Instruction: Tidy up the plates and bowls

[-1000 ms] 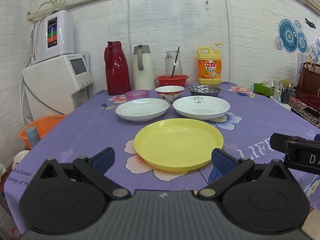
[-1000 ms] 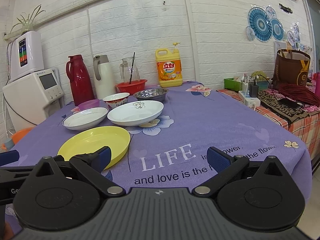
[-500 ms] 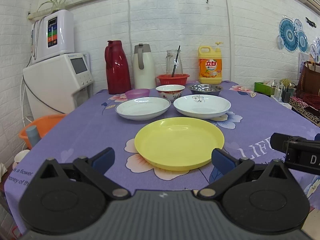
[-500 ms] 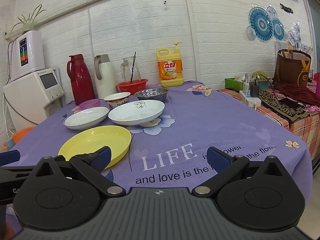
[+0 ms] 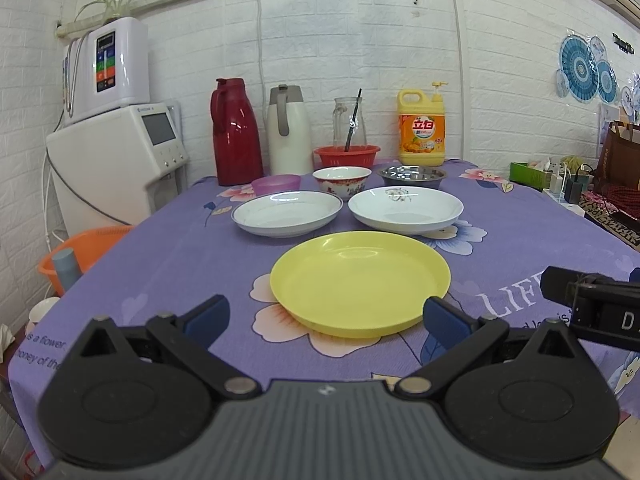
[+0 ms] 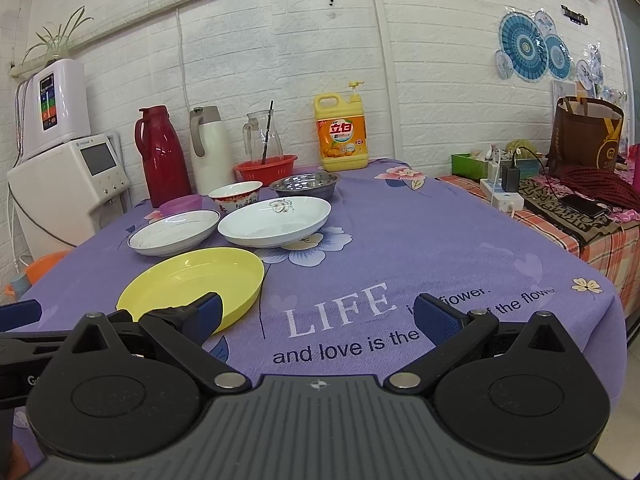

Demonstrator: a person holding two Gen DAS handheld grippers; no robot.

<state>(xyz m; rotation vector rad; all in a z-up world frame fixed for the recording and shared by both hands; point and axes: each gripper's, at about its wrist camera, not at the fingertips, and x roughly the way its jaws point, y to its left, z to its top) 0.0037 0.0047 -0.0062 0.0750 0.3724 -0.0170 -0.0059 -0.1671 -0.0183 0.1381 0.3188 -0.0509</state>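
Nothing has moved: both tongs, left [image 5: 326, 316] and right [image 6: 316, 312], gape wide, empty

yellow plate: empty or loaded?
Empty. The yellow plate shows a bare inside in both wrist views, and it lies flat on the purple tablecloth.

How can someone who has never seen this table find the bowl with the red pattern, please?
Start from the yellow detergent bottle at the white brick wall, then go to the row of small dishes in front of the red basket. The bowl with the red pattern stands in the middle, between a purple plastic bowl and a steel bowl. Only it is white with red decoration outside.
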